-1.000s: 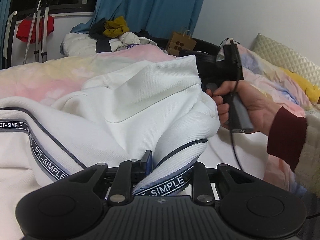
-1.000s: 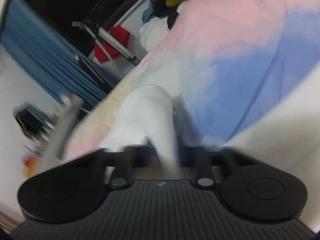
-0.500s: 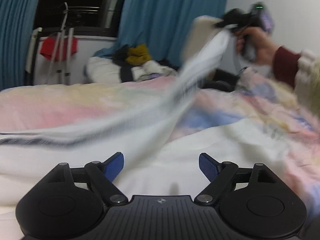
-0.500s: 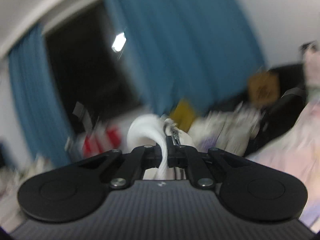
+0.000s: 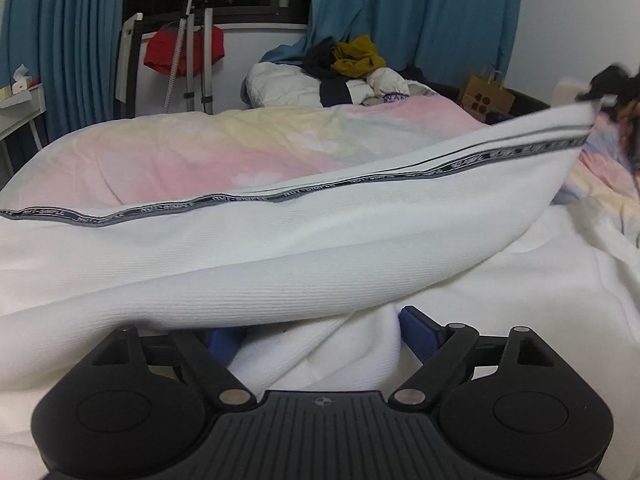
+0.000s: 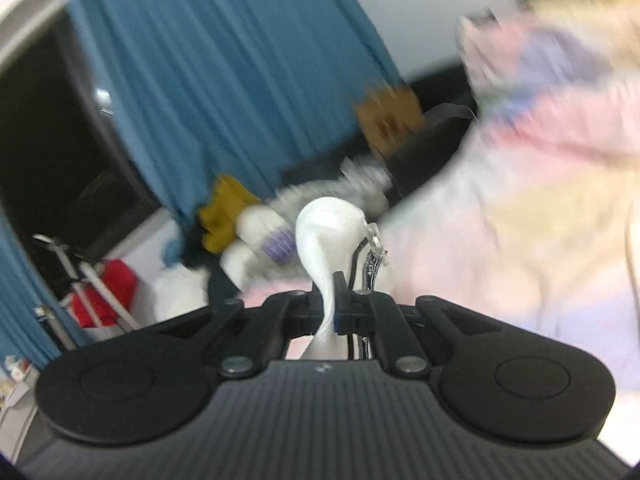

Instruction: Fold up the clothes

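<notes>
A white ribbed garment (image 5: pixel 304 240) with a black lettered stripe lies across the pastel bed cover (image 5: pixel 192 152). My left gripper (image 5: pixel 320 336) is open, its blue pads apart, with white cloth bunched between and over them. My right gripper (image 6: pixel 334 304) is shut on a fold of the white garment (image 6: pixel 328 224). In the left wrist view it shows blurred at the far right (image 5: pixel 612 84), holding the garment's end up so the cloth stretches in a long band.
A pile of clothes (image 5: pixel 344 72) sits at the far end of the bed. A rack with a red garment (image 5: pixel 184 52) stands by the blue curtains (image 5: pixel 400 12). A brown paper bag (image 5: pixel 486 96) is at the back right.
My left gripper let go of the striped fold and opened. My right gripper swung up and right with the garment's end, then lower, stretching the cloth out across the bed.
</notes>
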